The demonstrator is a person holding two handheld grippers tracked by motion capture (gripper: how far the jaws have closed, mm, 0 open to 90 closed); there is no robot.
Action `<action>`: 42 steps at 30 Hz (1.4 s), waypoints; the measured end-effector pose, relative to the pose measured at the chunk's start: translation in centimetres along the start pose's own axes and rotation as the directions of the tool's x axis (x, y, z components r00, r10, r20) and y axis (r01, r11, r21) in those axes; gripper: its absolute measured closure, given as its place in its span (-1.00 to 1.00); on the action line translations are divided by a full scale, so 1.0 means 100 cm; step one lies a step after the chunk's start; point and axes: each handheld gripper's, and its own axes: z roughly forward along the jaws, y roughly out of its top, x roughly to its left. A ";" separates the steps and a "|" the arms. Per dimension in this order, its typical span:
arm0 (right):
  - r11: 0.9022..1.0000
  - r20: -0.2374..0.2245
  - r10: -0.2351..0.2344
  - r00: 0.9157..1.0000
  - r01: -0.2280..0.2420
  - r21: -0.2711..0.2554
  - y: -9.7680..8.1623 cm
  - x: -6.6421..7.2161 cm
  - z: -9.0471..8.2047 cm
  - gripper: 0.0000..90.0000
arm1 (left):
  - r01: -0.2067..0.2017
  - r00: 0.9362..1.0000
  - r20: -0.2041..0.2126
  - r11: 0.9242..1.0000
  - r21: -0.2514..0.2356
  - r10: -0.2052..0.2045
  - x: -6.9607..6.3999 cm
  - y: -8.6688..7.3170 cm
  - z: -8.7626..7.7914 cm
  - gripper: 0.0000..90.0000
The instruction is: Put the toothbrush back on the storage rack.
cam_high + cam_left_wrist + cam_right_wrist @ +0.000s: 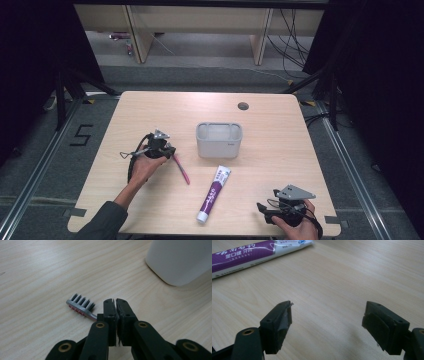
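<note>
Left tongs [116, 302] are pressed together beside the toothbrush [81, 306]; right tongs [327, 315] are spread above the desk [332, 277], near the toothpaste [249, 252].

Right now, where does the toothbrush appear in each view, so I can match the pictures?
High view: the toothbrush lies left of centre, its pink handle slanting out from the left gripper.
Left gripper view: its bristled head sits just left of the shut jaws.
Right gripper view: toothpaste tube at top left, beyond the open jaws.
Landmark: white container, in the high and left gripper views.
</note>
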 end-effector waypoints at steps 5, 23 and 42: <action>1.000 0.002 0.003 1.000 -0.003 0.002 0.000 0.000 -0.001 -0.48 | 0.010 1.000 0.012 1.000 0.000 -0.010 0.002 0.003 -0.007 0.65; 1.000 -0.021 0.003 1.000 -0.003 0.009 -0.001 -0.002 0.000 -0.48 | 0.136 0.990 0.024 0.978 0.158 -0.142 -0.003 0.011 -0.029 -0.26; 1.000 0.003 -0.010 1.000 0.010 -0.004 -0.003 -0.004 -0.004 -0.48 | 0.131 0.989 0.038 0.968 0.212 -0.142 -0.015 0.016 -0.022 -0.44</action>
